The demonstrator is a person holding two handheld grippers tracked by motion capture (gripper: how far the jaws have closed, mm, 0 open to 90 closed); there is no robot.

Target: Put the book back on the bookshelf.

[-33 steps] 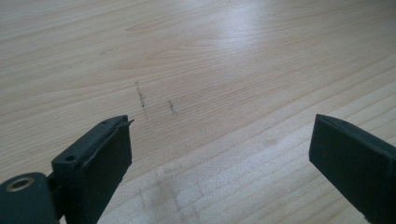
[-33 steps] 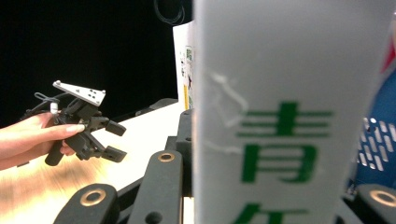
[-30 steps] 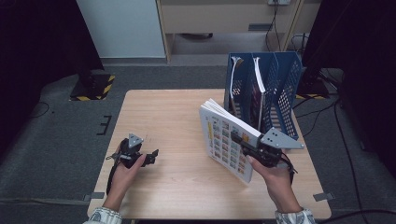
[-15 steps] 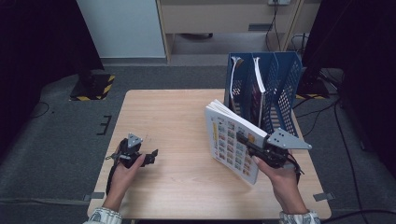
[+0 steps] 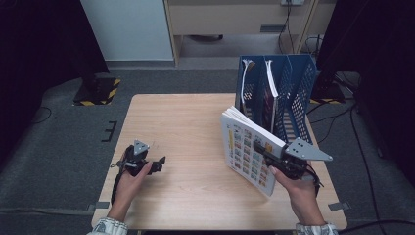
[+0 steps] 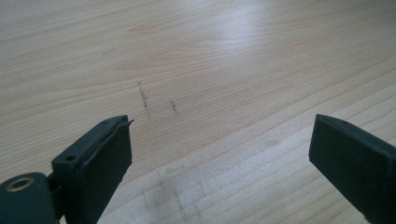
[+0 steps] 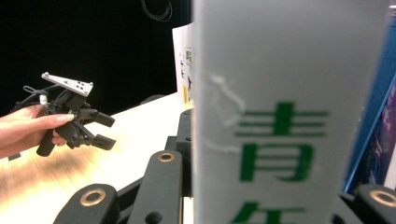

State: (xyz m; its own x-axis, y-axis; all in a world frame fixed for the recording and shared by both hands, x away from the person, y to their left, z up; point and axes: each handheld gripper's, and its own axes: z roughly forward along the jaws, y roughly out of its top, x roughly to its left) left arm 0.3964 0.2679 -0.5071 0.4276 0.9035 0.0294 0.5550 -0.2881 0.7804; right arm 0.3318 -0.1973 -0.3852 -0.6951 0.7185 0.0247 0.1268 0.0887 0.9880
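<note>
A thick white book (image 5: 243, 146), its cover printed with rows of small coloured pictures, stands tilted on edge at the right of the wooden table (image 5: 186, 127). My right gripper (image 5: 264, 148) is shut on its near edge, just in front of the blue file rack (image 5: 293, 88). In the right gripper view the book's grey spine (image 7: 289, 116) with green characters sits between the jaws of my right gripper (image 7: 275, 186). My left gripper (image 5: 160, 163) rests low at the table's left front, open, with bare wood between its jaws (image 6: 219, 154).
The blue mesh rack has several slots and holds a few upright books (image 5: 270, 83); its wall shows as a blue rack edge (image 7: 387, 93). The other hand's left gripper (image 7: 100, 130) appears across the table. Dark floor and cables surround the table.
My right gripper has carried the book a little to the right, nearer the rack. The left gripper has stayed put.
</note>
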